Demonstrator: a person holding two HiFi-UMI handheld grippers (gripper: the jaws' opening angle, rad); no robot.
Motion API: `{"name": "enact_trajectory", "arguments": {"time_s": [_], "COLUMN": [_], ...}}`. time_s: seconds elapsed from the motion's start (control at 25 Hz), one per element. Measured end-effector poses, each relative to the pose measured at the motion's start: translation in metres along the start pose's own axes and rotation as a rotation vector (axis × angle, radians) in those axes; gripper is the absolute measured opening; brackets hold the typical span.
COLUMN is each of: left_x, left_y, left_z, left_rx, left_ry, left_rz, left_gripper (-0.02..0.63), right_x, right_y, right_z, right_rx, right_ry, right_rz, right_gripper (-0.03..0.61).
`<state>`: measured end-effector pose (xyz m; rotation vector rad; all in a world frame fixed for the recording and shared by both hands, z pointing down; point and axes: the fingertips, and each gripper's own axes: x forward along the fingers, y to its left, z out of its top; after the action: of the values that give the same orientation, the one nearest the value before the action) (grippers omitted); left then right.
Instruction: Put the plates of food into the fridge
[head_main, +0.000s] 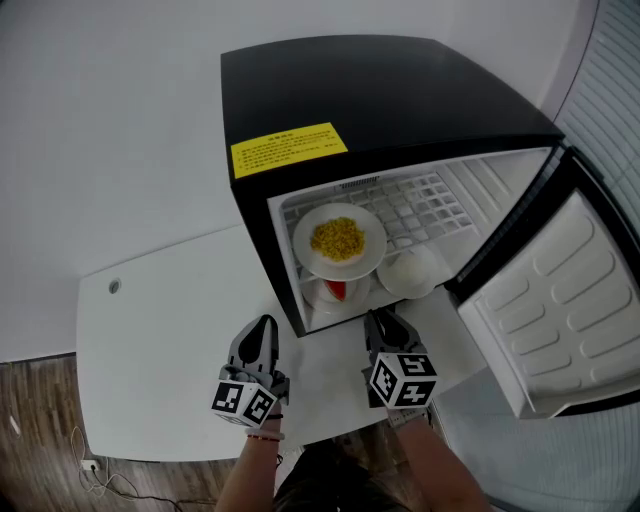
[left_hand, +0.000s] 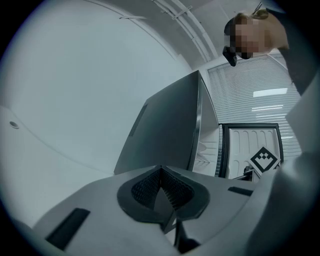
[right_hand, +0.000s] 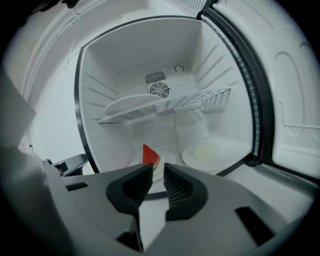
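The black mini fridge (head_main: 370, 90) stands open on a white table (head_main: 160, 340). A plate of yellow corn (head_main: 340, 240) rests on its wire shelf (right_hand: 200, 97). Below it on the fridge floor are a plate with a red watermelon slice (right_hand: 150, 156) and, to the right, a plate of pale food (right_hand: 207, 154). My left gripper (head_main: 264, 325) is just left of the opening, in front of the fridge's front left corner, with its jaws shut and nothing in them. My right gripper (right_hand: 157, 175) points into the lower compartment toward the watermelon, with a narrow gap between its pads and nothing held.
The fridge door (head_main: 560, 300) is swung wide to the right, its white inner lining facing me. The table's front edge lies close under both grippers. A wood floor (head_main: 40, 420) with a cable shows at the lower left. A white wall (head_main: 110, 120) is behind.
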<state>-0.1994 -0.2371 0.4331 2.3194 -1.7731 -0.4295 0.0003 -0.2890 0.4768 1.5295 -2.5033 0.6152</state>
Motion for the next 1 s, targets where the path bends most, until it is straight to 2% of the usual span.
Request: {"name": "enact_trajectory", "arguments": {"time_s": [0.08,0.16,0.72,1.0], "left_x": [-0.008,-0.016,-0.076,-0.108], "left_y": [-0.010,-0.022,-0.137,-0.182], "left_z": [0.002,0.002,0.007,0.015], "left_rx": [0.005,0.014,0.055,0.049], "left_ry": [0.009,0.019,0.048,0.038], "left_rz": [-0.007,-0.021,-0.177,-0.190], "left_gripper": [0.006,0.006,0.006,0.006], "right_x": [-0.015,-0.031,-0.157,-0.215], "right_y": [0.003,0.007,0.016,0.019], "right_z": [0.000,-0.002,-0.002,-0.014], "right_rx": [-0.023,-0.037,-0.078,-0.114], "right_ry": [-0.005,0.000,-0.032,-0.048], "right_rz": [0.021,0.052,0.164,0.194], "right_gripper": [0.033,0.012,0.006,0.006]}}
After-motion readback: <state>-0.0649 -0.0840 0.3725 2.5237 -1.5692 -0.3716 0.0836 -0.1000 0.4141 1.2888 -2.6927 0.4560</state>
